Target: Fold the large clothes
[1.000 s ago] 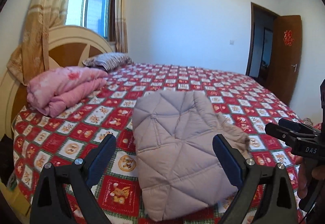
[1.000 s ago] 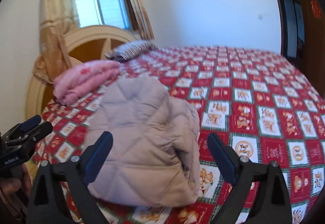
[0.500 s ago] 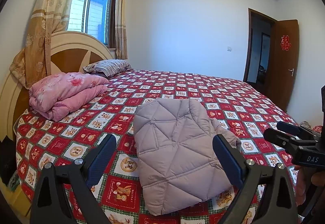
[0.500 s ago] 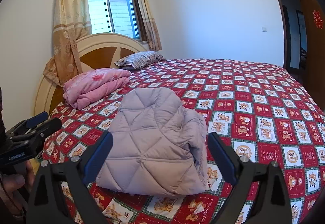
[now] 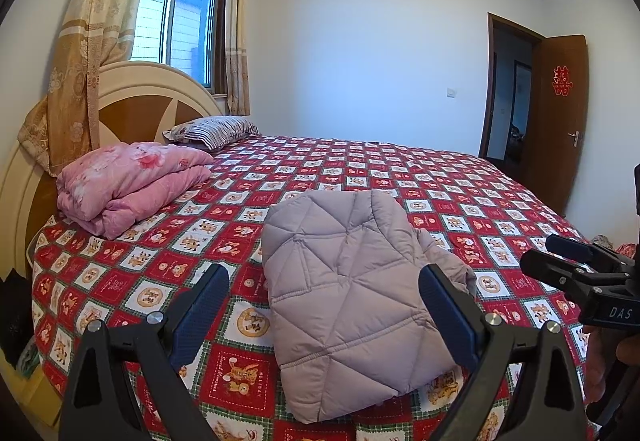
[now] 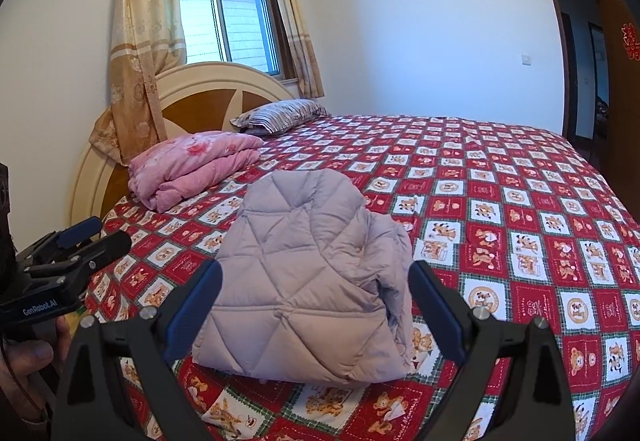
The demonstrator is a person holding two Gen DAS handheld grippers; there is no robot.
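Now folded, quilted lilac jacket (image 5: 352, 293) lying on bed (image 5: 460, 193), twelve o'clock of both grippers; left gripper (image 5: 324, 313) and right gripper (image 6: 316, 305) fingers wide apart, empty.

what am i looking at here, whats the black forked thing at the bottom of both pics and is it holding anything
Those are two handheld grippers, one in each of a person's hands, each with a camera looking along its fingers. One picture is from the left gripper, the other from the right gripper. Both have their jaws wide open and hold nothing. Ahead, on the red patterned bedspread, lies a folded grey quilted jacket. By the headboard are a folded pink quilt and a striped pillow.
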